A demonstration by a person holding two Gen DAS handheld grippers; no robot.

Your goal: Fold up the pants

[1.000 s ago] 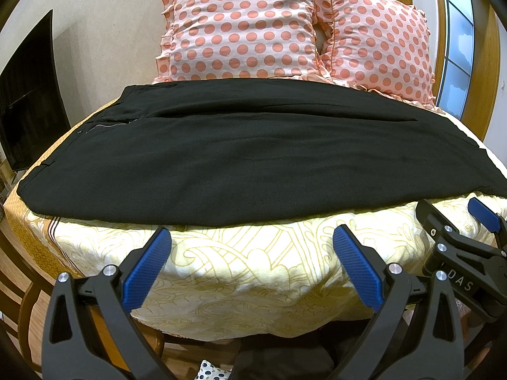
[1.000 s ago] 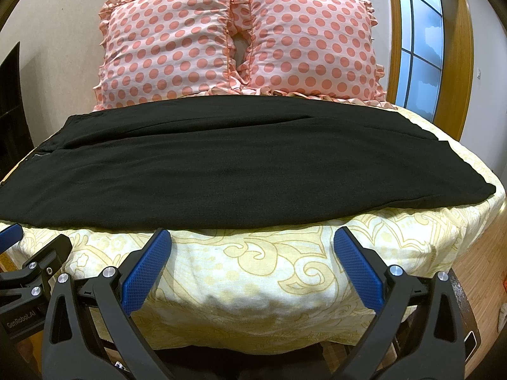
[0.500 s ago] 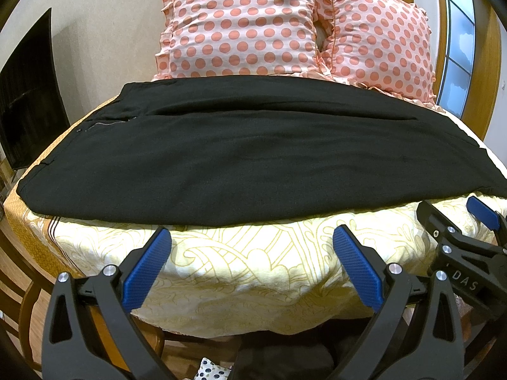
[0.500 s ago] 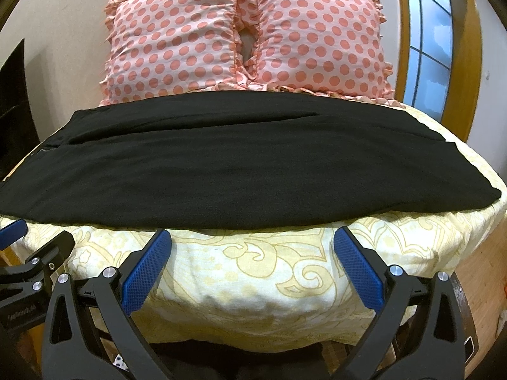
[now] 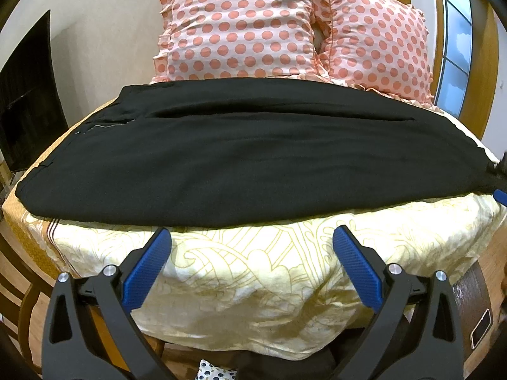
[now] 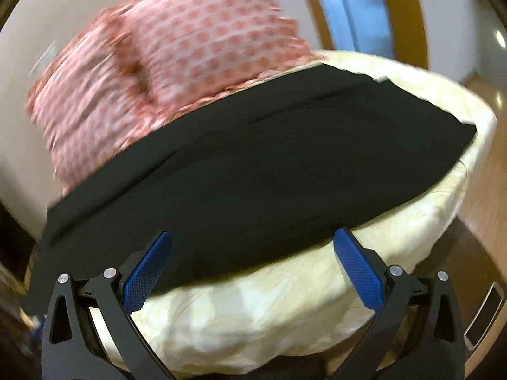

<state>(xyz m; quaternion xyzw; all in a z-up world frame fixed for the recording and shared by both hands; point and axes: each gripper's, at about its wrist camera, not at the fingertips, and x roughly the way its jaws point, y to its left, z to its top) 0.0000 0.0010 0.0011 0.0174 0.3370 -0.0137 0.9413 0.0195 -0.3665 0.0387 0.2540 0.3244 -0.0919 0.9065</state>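
Yellow bedspread [image 5: 253, 272] bears black pants [image 5: 247, 158]; no writing legible.

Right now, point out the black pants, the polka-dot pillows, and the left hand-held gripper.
black pants [image 5: 253, 158], left wrist view, middle of the near leg panel.
polka-dot pillows [image 5: 240, 28], left wrist view, face of the left pillow.
left hand-held gripper [image 5: 252, 266], left wrist view, midway between its blue fingertips.

Even indoor light, fisheye bending at the edges; left wrist view sharp, right wrist view motion-blurred and tilted
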